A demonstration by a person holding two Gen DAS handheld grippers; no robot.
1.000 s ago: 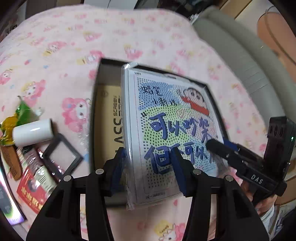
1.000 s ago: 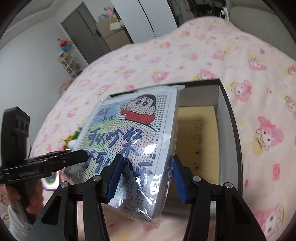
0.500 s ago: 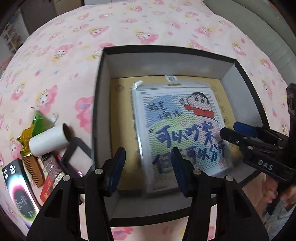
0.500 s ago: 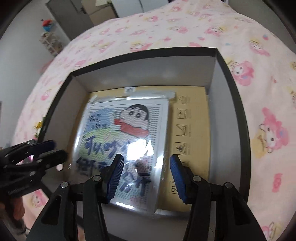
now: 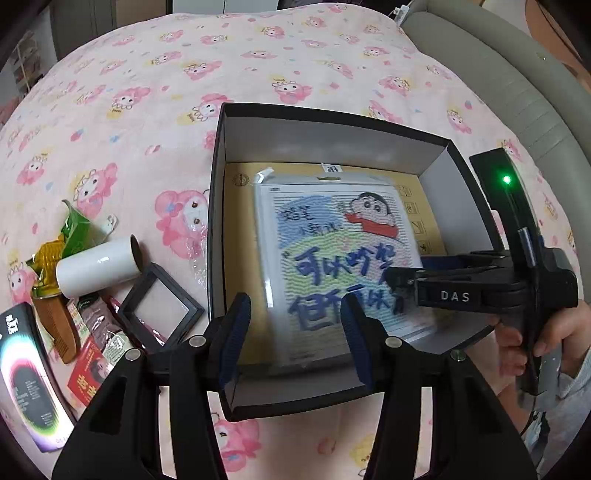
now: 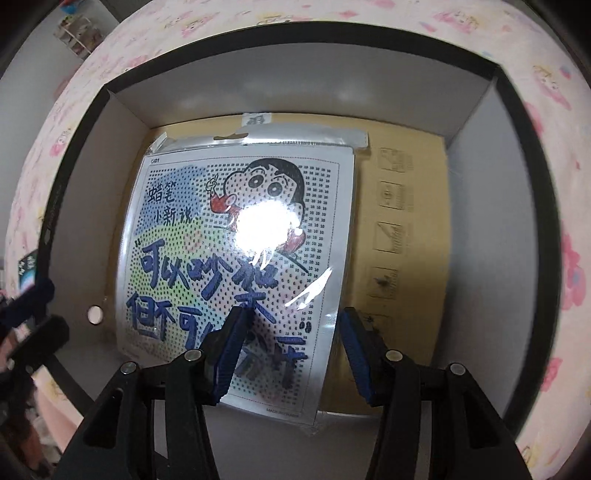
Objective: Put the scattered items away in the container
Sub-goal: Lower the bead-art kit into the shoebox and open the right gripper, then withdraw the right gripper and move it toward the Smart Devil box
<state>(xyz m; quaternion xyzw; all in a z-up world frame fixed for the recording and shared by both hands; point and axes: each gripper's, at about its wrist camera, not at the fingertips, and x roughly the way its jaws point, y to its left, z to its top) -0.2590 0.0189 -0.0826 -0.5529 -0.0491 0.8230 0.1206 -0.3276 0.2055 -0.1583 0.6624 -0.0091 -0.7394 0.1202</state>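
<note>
Both pairs of fingers are being held apart and empty: the left gripper (image 5: 293, 332) is poised above the box's near wall, the right gripper (image 6: 291, 350) low over the packet. One second ago the cartoon bead-art packet (image 5: 332, 258) was being carried between them; it is now lying flat on the floor of the black box (image 5: 218, 221), released. One item is therefore being counted as stowed. Left of the box, a white roll (image 5: 96, 267), a small black frame (image 5: 160, 308) and a brown comb (image 5: 55, 328) are being left outstanding on the pink bedspread (image 5: 147, 92).

Pink cartoon-print bedspread (image 5: 229, 66) underneath; grey padded headboard (image 5: 491, 74) beyond; grey cabinet doors (image 5: 85, 18) behind.
</note>
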